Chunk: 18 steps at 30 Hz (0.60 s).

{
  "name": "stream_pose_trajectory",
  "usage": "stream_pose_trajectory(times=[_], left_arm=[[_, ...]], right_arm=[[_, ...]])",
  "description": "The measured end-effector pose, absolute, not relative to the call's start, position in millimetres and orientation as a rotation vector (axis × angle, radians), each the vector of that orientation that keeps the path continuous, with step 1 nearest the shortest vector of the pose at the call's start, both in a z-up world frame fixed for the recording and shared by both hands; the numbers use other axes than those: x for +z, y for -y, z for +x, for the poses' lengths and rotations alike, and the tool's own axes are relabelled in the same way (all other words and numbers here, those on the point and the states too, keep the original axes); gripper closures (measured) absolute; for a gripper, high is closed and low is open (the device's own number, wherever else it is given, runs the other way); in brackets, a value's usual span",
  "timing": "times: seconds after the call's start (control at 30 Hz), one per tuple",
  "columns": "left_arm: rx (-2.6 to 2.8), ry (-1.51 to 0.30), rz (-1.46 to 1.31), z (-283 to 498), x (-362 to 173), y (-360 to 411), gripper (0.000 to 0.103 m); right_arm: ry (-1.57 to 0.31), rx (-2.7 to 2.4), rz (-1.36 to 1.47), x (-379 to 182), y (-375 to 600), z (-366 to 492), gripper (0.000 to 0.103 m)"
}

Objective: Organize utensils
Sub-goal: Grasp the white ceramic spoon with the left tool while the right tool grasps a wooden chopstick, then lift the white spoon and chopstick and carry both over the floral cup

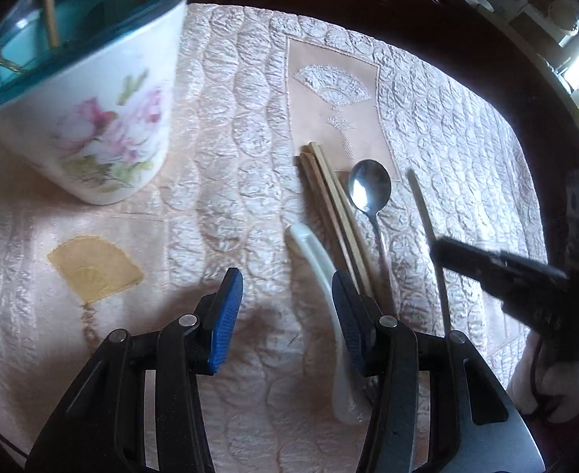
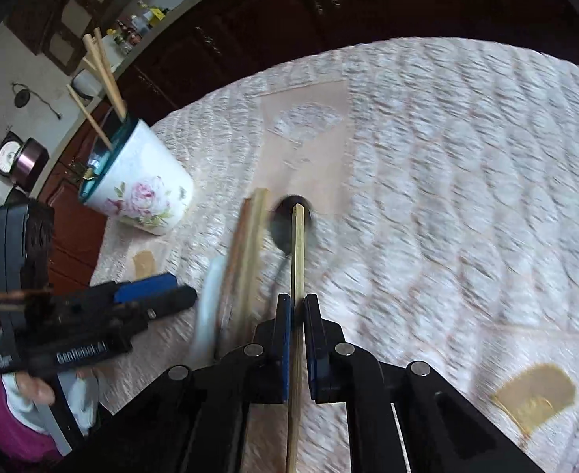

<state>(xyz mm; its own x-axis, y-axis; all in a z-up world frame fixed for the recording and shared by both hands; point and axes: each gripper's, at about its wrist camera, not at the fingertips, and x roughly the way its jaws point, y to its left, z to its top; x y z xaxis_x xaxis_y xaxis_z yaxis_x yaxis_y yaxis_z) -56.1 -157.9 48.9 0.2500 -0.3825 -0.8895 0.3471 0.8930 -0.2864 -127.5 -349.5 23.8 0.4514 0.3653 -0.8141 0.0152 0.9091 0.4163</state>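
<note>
My right gripper (image 2: 297, 311) is clamped on a thin, light, stiff wooden chopstick (image 2: 298, 244) at frame centre; my left gripper (image 1: 287, 307) stands apart above the smooth, breakable white ceramic spoon (image 1: 321, 268).

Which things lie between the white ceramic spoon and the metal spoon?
A bundle of wooden chopsticks lies between the white ceramic spoon and the metal spoon, clearest in the left wrist view.

Black linkage grippers (image 1: 287, 315), blue ribbed pads (image 1: 226, 315), silver pivot pins, magenta sleeve (image 2: 1, 425)
</note>
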Motion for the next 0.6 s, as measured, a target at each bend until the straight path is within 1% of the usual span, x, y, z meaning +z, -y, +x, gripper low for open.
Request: stream_pose_trajectory(times=[0.17,0.2,0.23,0.27,0.33,0.4,0.6], left_arm=[[-0.51,-1.236,-0.066,-46.6,41.8,167.1,0.057],[-0.511,-1.241,-0.071,-44.1,39.4,169.7,0.06],[-0.509,-1.243,-0.073,-42.5,38.4,170.3,0.065],[-0.507,-1.241,-0.08,-40.7,37.8,171.1,0.068],[-0.506,-1.246,-0.092,-36.9,37.1,171.9,0.08],[-0.517,-1.259,-0.111,-34.1,34.5,172.5,0.083],[-0.535,-1.247,-0.1,-35.4,34.6,173.5,0.085]], right_arm=[[-1.122,0.163,0.396,12.5,371.4,-135.5,0.097],[-1.131,0.16,0.393,12.4,373.8,-137.5,0.097],[-1.142,0.157,0.39,10.6,375.5,-137.3,0.098],[-1.15,0.151,0.393,8.8,376.8,-136.0,0.097],[-1.157,0.152,0.401,6.2,378.0,-133.1,0.095],[-1.161,0.152,0.396,4.7,376.6,-127.9,0.094],[-1.168,0.171,0.393,0.4,370.8,-104.5,0.093]])
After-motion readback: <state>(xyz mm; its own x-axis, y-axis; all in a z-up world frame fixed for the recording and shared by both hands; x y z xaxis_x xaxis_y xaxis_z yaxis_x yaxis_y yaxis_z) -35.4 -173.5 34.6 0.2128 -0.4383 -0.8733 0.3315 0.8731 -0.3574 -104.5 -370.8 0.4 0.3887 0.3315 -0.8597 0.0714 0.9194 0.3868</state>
